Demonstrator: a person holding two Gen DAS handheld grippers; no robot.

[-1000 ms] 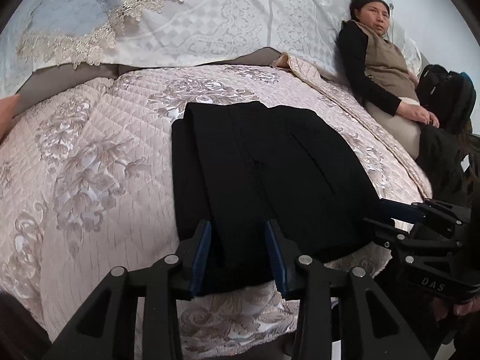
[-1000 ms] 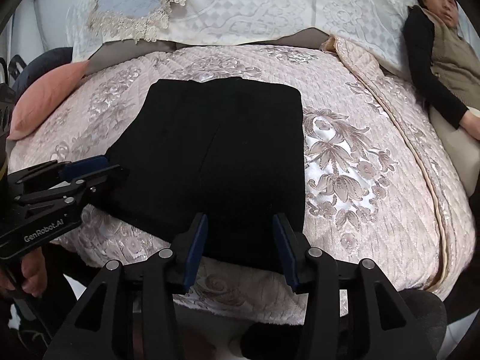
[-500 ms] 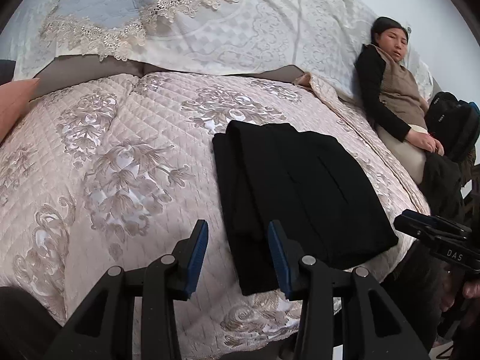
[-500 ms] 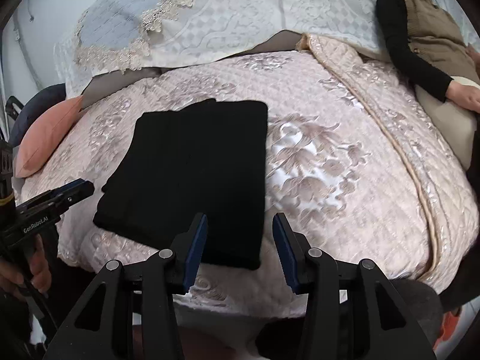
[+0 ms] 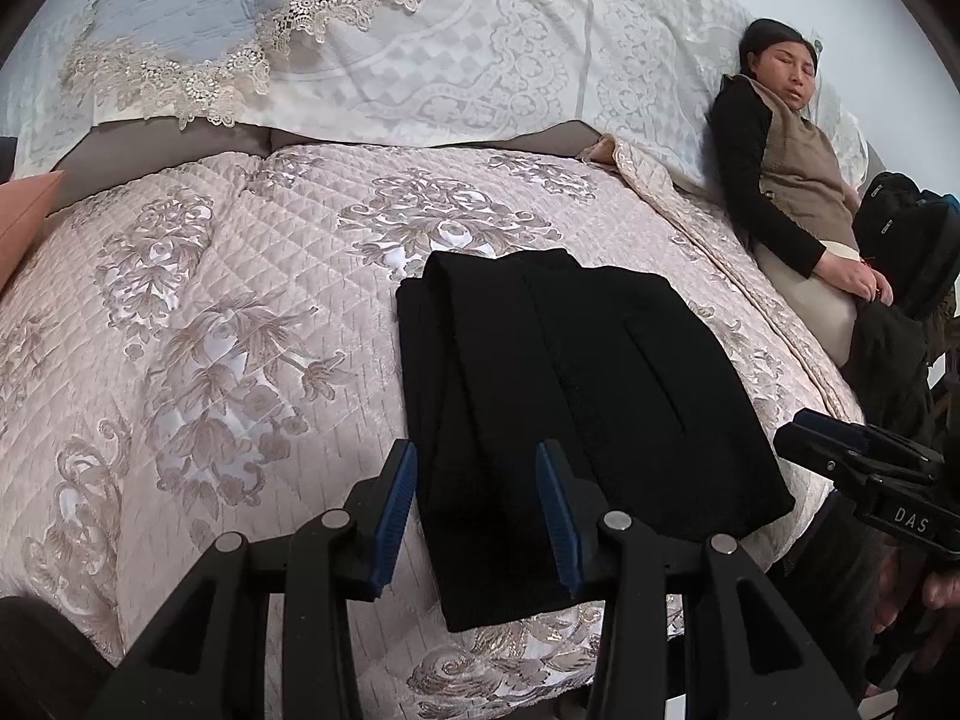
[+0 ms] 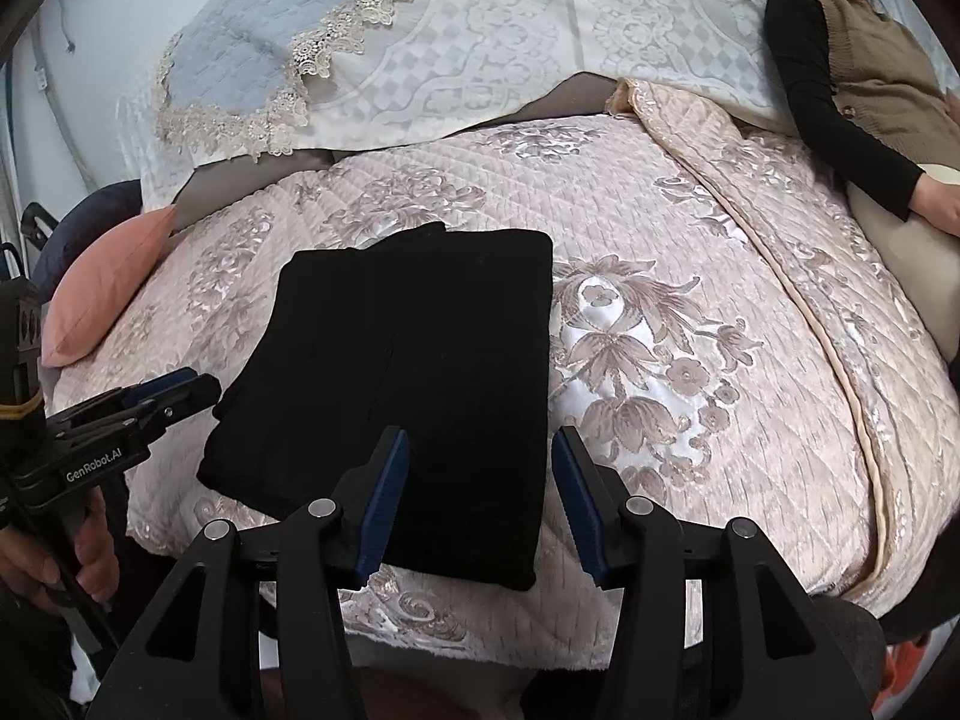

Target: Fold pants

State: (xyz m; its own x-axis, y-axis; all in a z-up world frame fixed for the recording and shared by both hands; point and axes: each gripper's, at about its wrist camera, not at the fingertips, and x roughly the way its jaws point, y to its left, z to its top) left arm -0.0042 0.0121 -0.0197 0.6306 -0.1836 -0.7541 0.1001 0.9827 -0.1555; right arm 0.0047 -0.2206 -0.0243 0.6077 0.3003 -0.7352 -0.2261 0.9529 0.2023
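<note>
Black pants (image 5: 570, 396) lie folded into a flat rectangle on the quilted bed, near its front edge; they also show in the right wrist view (image 6: 408, 384). My left gripper (image 5: 474, 516) is open and empty, above the pants' near left corner. My right gripper (image 6: 480, 504) is open and empty, above the pants' near right corner. The right gripper shows at the right of the left wrist view (image 5: 840, 444), apart from the pants. The left gripper shows at the left of the right wrist view (image 6: 162, 396), its jaws near together.
The bed has a pink floral quilt (image 5: 210, 330). A person (image 5: 792, 180) leans on white lace pillows (image 5: 480, 60) at the bed's right side. A pink cushion (image 6: 102, 294) lies at the left. A black bag (image 5: 906, 234) sits at the far right.
Both grippers have pulled back from the pants' near edge and lifted away. The pants stay folded on the bed.
</note>
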